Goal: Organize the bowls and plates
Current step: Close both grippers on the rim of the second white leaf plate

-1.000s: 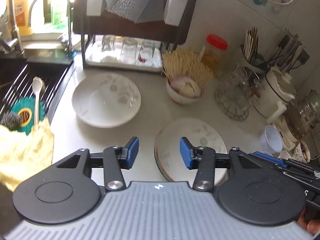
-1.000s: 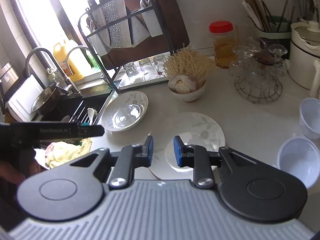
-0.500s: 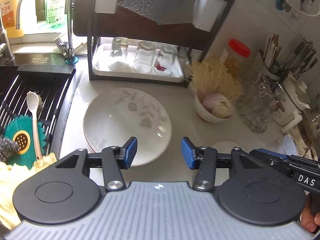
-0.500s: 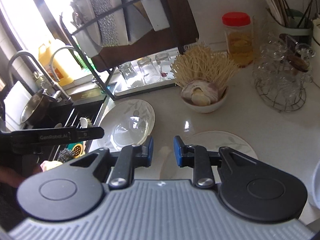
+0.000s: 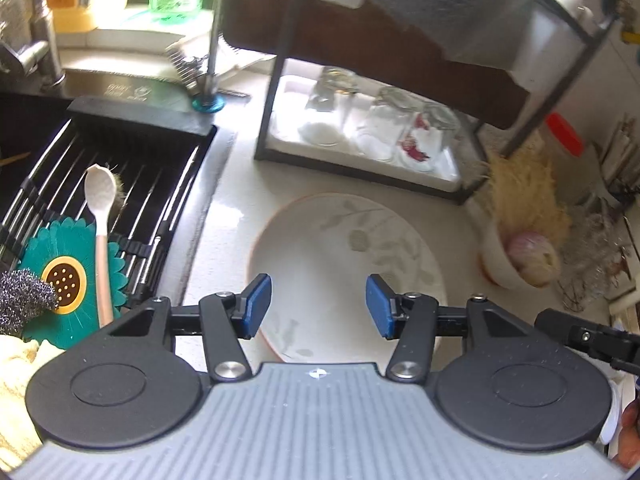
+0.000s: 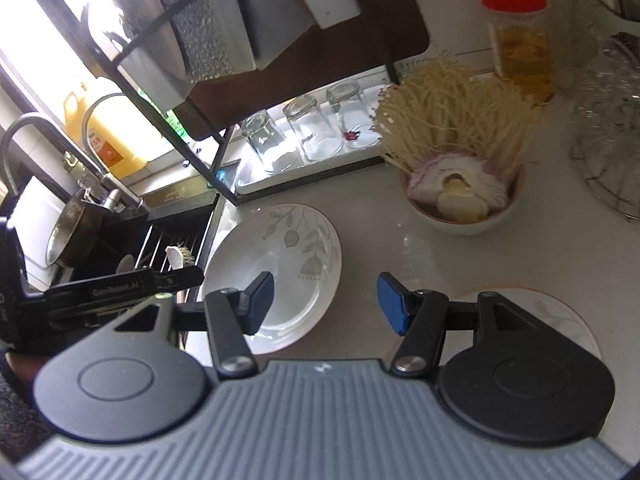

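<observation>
**A:** Two grippers, both spread wide with nothing between the pads. The left gripper (image 5: pixel 318 306) hangs over the leaf-print bowl (image 5: pixel 352 256), which sits on the counter (image 5: pixel 236 216) just beside the sink (image 5: pixel 120 184) and in front of the rack (image 5: pixel 360 152) of glasses.

**B:** And the right gripper (image 6: pixel 326 302)?

**A:** It's over bare counter between that bowl and the flat plate (image 6: pixel 548 312) lying at its lower right. A small bowl of garlic (image 6: pixel 460 204) stands further back, apart from both.
</observation>
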A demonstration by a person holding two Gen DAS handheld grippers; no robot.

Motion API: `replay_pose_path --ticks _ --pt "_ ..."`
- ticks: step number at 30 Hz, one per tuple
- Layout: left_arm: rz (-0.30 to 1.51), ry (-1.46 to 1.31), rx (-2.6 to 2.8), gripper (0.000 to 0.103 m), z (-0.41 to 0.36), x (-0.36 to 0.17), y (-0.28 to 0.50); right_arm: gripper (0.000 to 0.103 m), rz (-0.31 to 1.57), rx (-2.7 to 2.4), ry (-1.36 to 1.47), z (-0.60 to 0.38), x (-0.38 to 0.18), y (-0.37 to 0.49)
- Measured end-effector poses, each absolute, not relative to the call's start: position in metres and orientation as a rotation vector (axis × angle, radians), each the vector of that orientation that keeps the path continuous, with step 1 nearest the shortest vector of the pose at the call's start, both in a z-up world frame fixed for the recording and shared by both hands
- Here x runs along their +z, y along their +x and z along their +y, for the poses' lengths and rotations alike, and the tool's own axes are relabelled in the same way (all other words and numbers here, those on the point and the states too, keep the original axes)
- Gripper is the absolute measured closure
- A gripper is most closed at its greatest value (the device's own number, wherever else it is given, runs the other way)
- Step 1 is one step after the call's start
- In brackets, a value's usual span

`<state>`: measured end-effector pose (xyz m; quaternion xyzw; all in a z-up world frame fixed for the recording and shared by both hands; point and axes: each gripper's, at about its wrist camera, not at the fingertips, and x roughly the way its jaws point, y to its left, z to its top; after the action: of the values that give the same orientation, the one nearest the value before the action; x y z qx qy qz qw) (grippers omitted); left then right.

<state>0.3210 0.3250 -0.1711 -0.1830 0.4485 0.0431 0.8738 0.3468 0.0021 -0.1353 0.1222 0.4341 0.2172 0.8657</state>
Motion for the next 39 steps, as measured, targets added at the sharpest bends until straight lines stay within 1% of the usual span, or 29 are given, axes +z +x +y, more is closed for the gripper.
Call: replay_pose_path --ticks 6,15,20,24,26,27,30,32,34,36,39 --pt "0.919 -0.342 0.126 0.045 0.335 -0.18 0.325 0.043 0.963 0.474 0.224 0.03 -0.153 0.371" --pt "0.978 -0.377 0.108 0.045 0.343 -0.206 0.345 0.045 1.034 0.457 0.187 0.055 -0.179 0.396" --pt "1.0 -0.395 0.122 0.045 0.35 -0.218 0.353 0.05 1.056 0.442 0.172 0.057 -0.189 0.406" --pt "1.018 -0.397 0.112 0.046 0.354 -0.227 0.359 0.061 1.07 0.442 0.149 0.059 -0.195 0.412" --pt "1.029 -0.379 0.098 0.049 0.353 -0.23 0.362 0.066 1.076 0.432 0.142 0.06 -0.197 0.413" --pt "1.031 -0.371 0.094 0.053 0.353 -0.231 0.364 0.069 1.081 0.428 0.141 0.06 -0.198 0.414" --pt "1.04 -0.363 0.076 0.058 0.353 -0.237 0.368 0.071 1.088 0.425 0.143 0.062 -0.201 0.415" --pt "1.051 -0.359 0.075 0.062 0.354 -0.242 0.369 0.074 1.085 0.418 0.128 0.064 -0.201 0.414" --pt "1.036 -0.359 0.073 0.068 0.356 -0.243 0.368 0.079 1.084 0.408 0.114 0.066 -0.203 0.414" --pt "1.032 -0.369 0.062 0.071 0.358 -0.243 0.368 0.082 1.084 0.402 0.119 0.064 -0.203 0.414" --pt "1.031 -0.4 0.039 0.078 0.36 -0.245 0.369 0.083 1.085 0.407 0.132 0.062 -0.205 0.416"
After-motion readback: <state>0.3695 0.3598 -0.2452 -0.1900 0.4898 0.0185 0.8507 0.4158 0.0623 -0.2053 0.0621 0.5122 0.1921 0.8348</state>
